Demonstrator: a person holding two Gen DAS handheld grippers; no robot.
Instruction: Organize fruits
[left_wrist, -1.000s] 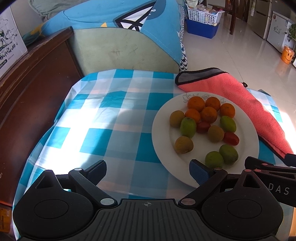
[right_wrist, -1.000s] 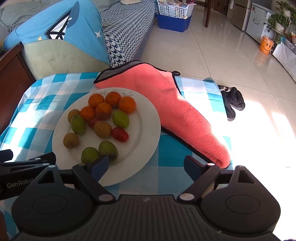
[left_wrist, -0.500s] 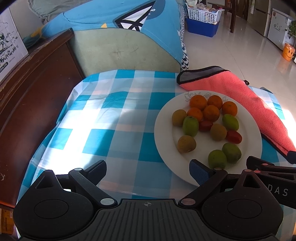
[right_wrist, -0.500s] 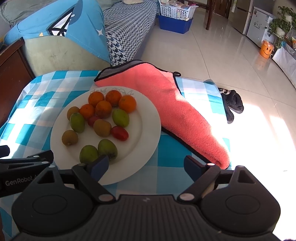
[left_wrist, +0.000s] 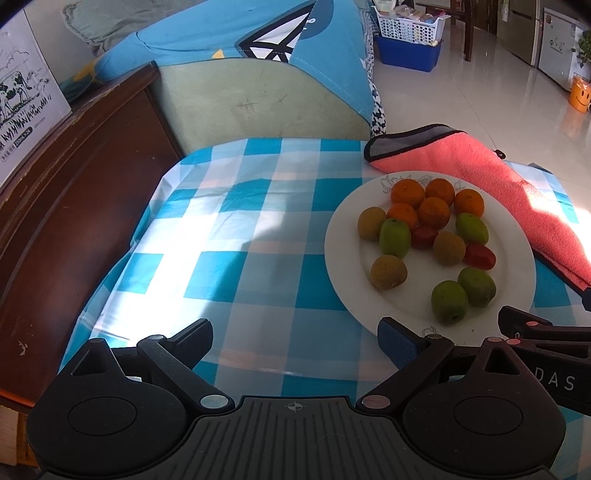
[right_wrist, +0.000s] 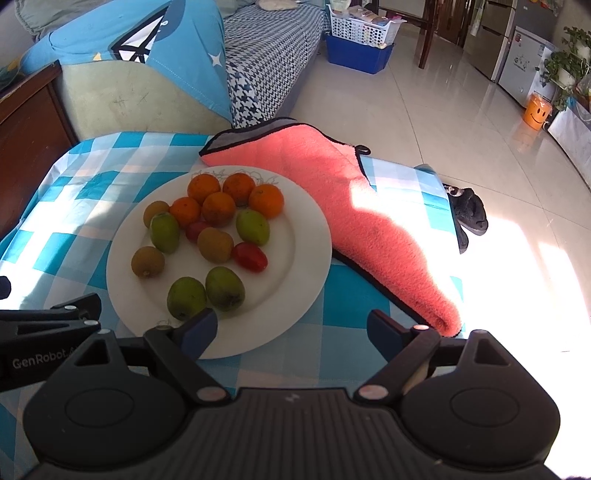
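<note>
Both grippers, left (left_wrist: 295, 334) and right (right_wrist: 291, 326), gape empty; the right should straddle one green oval fruit (right_wrist: 225, 283) at the round white plate's (right_wrist: 306, 258) six o'clock, clear of its touching neighbour.

The left gripper (left_wrist: 295, 341) points steeply down and forward, its jaws spread wide with nothing between them; its right fingertip (left_wrist: 397, 341) shows a blue pad; the right gripper (right_wrist: 291, 330) sits just to its right at a like downward tilt, jaws also wide apart and empty, both blue-padded fingertips (right_wrist: 199, 330) in view; each gripper's body edges into the other's view.
</note>
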